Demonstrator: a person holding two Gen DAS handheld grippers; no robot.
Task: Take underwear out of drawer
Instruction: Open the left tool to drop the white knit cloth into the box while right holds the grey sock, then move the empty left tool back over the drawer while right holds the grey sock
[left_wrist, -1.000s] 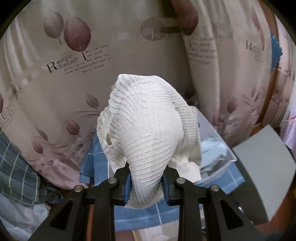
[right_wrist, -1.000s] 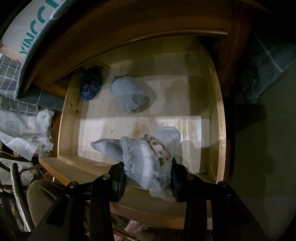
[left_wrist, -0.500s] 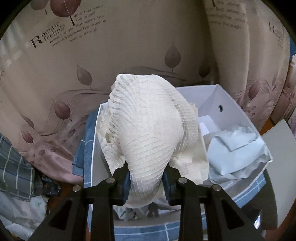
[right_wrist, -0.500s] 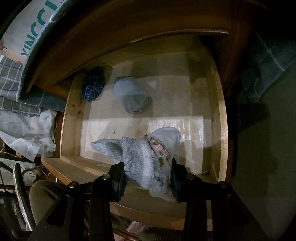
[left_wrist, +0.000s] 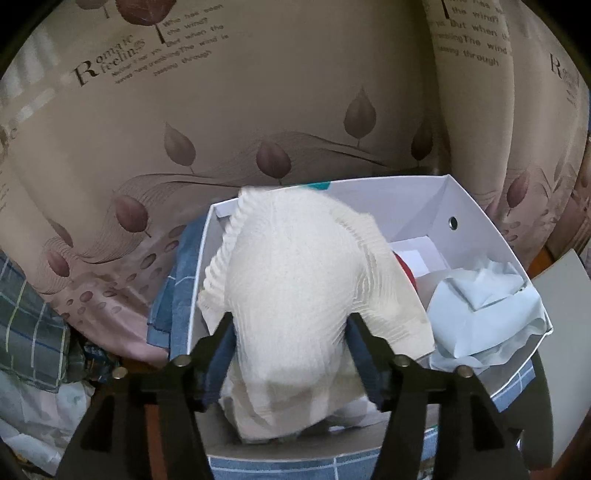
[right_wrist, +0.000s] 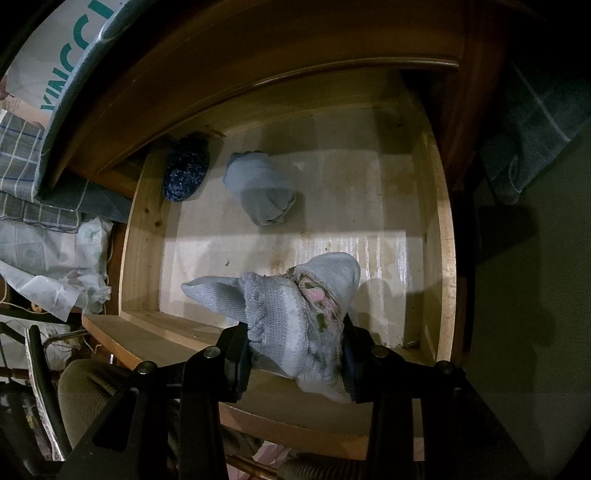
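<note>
Half the white box hidden by cream underwear.

Drawer: open at the top; overhanging wooden desktop shades its back edge. Floor bare through the centre and right. Obstacles: dark blue roll in the back-left corner, pale blue roll just beside it, grey bundle filling the front edge.

White box: open top, curtain close behind its back wall. Obstacles: cream garment filling the left and middle, pale blue cloth heaped at the right. Free room: back-right corner only
</note>
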